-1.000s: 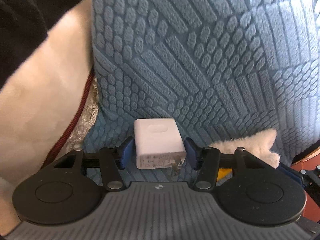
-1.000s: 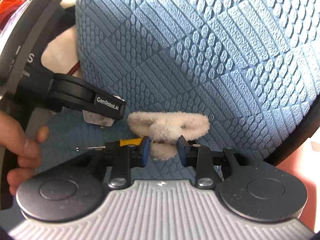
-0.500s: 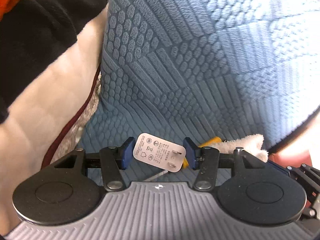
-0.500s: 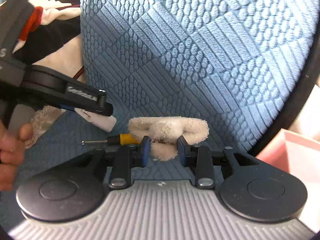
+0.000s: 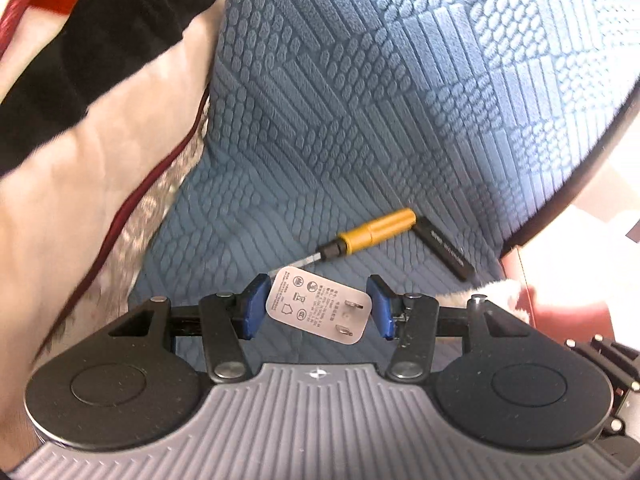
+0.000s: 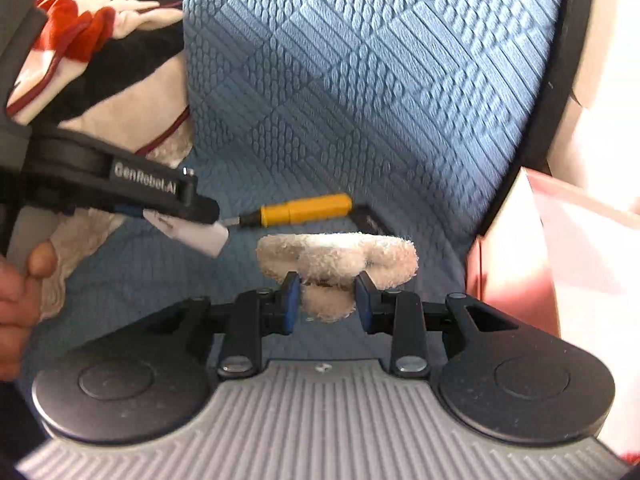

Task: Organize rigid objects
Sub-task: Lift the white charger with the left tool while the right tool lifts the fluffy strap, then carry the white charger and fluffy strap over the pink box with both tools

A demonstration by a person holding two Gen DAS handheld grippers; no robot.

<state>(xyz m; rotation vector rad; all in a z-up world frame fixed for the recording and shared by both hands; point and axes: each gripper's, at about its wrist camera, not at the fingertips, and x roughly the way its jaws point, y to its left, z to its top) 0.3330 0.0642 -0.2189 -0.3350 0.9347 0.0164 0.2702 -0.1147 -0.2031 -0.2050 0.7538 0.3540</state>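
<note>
Two grips: the left gripper (image 5: 316,312) clamps a smooth white boxy charger (image 5: 318,309), prongs facing the camera. The right gripper (image 6: 326,298) pinches a fluffy cream plush piece (image 6: 336,264). Beyond both, a yellow-handled screwdriver (image 5: 370,232) lies on quilted blue fabric (image 5: 360,100).

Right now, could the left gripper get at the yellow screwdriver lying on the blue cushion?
Probably not yet: the left gripper is shut on the white charger. The path to the screwdriver itself looks clear.

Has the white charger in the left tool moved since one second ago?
Yes. The white charger, held in the left tool, was lifted off the blue cushion and tipped, so its label and prongs now face the camera.
</note>
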